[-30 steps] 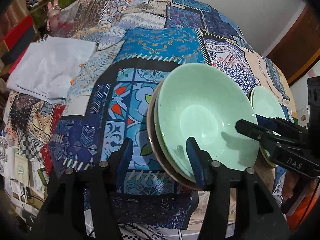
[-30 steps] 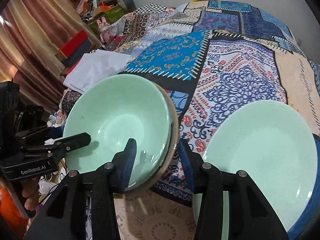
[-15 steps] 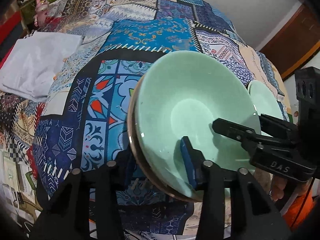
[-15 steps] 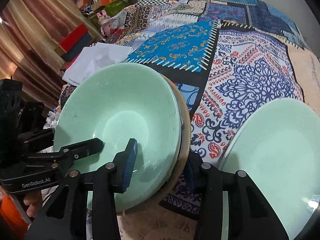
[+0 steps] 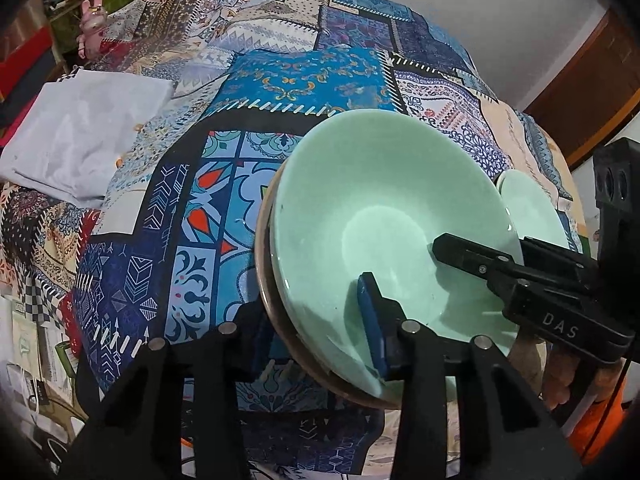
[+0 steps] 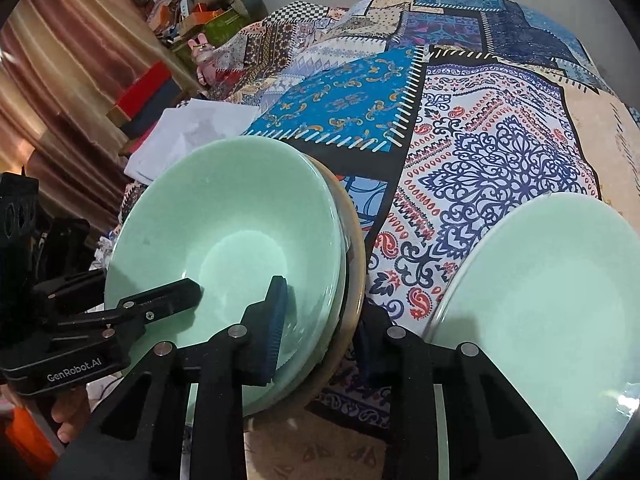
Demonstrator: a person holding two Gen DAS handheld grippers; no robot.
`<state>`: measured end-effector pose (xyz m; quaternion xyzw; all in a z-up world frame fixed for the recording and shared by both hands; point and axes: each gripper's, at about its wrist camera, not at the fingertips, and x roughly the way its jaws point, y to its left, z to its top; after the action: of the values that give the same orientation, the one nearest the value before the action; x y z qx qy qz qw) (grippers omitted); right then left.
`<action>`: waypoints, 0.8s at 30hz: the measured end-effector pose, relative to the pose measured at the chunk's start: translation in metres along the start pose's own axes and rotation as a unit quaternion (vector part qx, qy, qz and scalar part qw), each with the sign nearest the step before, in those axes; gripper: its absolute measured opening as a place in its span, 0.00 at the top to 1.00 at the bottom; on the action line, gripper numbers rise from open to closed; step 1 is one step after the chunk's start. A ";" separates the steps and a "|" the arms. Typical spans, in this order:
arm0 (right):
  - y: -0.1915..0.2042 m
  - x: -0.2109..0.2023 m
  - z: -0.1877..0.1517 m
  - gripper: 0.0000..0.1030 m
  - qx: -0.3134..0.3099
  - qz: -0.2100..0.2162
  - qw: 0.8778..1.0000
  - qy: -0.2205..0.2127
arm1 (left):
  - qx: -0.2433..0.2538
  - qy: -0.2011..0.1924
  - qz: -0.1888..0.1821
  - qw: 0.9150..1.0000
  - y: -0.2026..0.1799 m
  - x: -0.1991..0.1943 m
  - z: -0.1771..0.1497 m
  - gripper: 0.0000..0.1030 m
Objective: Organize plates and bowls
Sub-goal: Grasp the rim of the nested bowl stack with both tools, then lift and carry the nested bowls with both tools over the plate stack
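Both grippers have closed in on the stack of green bowls (image 5: 384, 240) since the earlier frames: the left gripper (image 5: 316, 320), then astride bare cloth and rim, now has its jaws clamped on the stack's left rim, and the right gripper (image 6: 320, 316) has just narrowed its jaws onto the right rim, one pad inside the top bowl, the other behind the brown outer bowl. Stack sits near, on the patchwork cloth (image 5: 280, 80), with the separate green plate (image 6: 552, 312) just beside it to the right. Judgement: a two-sided hold appears established, so a lift of the stack looks ready; its glazed rims may slip.
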<state>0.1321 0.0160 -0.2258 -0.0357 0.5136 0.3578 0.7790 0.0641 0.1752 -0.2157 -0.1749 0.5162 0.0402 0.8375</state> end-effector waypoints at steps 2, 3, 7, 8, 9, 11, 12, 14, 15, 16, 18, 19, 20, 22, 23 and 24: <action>0.000 -0.001 0.000 0.73 0.000 0.001 1.000 -0.001 | -0.001 -0.001 0.002 1.000 -0.001 -0.002 0.000 0.62; 0.000 -0.002 0.000 0.73 0.001 0.001 1.000 -0.002 | -0.002 -0.004 0.002 1.000 -0.001 -0.003 0.000 0.62; 0.000 -0.008 0.001 0.73 0.003 0.002 1.000 -0.011 | 0.001 -0.015 0.003 1.000 -0.005 -0.011 0.002 0.62; 0.001 -0.010 0.002 0.73 0.004 0.002 1.000 -0.014 | 0.001 -0.017 0.003 1.000 -0.006 -0.013 0.003 0.62; 0.001 -0.012 0.002 0.73 0.005 0.003 1.000 -0.018 | 0.001 -0.019 0.002 1.000 -0.007 -0.015 0.003 0.62; 0.002 -0.019 0.004 0.73 0.005 0.002 1.000 -0.024 | 0.004 -0.024 0.000 1.000 -0.010 -0.020 0.005 0.62; 0.002 -0.022 0.005 0.73 0.004 0.001 1.000 -0.028 | 0.005 -0.026 -0.001 1.000 -0.012 -0.022 0.006 0.62; 0.002 -0.028 0.006 0.73 0.003 0.000 0.999 -0.035 | 0.007 -0.031 -0.004 0.999 -0.016 -0.028 0.008 0.62; 0.001 -0.031 0.007 0.73 0.004 -0.001 0.999 -0.038 | 0.008 -0.033 -0.005 0.999 -0.018 -0.029 0.009 0.62; 0.001 -0.035 0.008 0.73 0.004 -0.003 0.999 -0.042 | 0.010 -0.036 -0.008 0.999 -0.021 -0.032 0.011 0.62; -0.001 -0.041 0.009 0.73 0.004 -0.005 0.999 -0.048 | 0.015 -0.040 -0.009 0.999 -0.026 -0.036 0.013 0.62; -0.002 -0.044 0.010 0.73 0.003 -0.007 0.999 -0.051 | 0.018 -0.043 -0.010 0.999 -0.029 -0.038 0.015 0.62; -0.003 -0.047 0.010 0.73 0.004 -0.008 0.999 -0.054 | 0.020 -0.044 -0.010 0.999 -0.032 -0.039 0.017 0.62; -0.006 -0.054 0.010 0.73 0.006 -0.011 0.998 -0.059 | 0.025 -0.049 -0.014 0.998 -0.038 -0.043 0.020 0.62; -0.007 -0.057 0.010 0.73 0.006 -0.012 0.998 -0.062 | 0.027 -0.050 -0.015 0.998 -0.040 -0.044 0.021 0.62; -0.009 -0.061 0.011 0.73 0.007 -0.014 0.998 -0.065 | 0.029 -0.052 -0.017 0.998 -0.044 -0.045 0.023 0.62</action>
<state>0.1322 -0.0174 -0.1736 -0.0141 0.4638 0.3449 0.8160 0.0736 0.1472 -0.1560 -0.1564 0.4702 0.0201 0.8684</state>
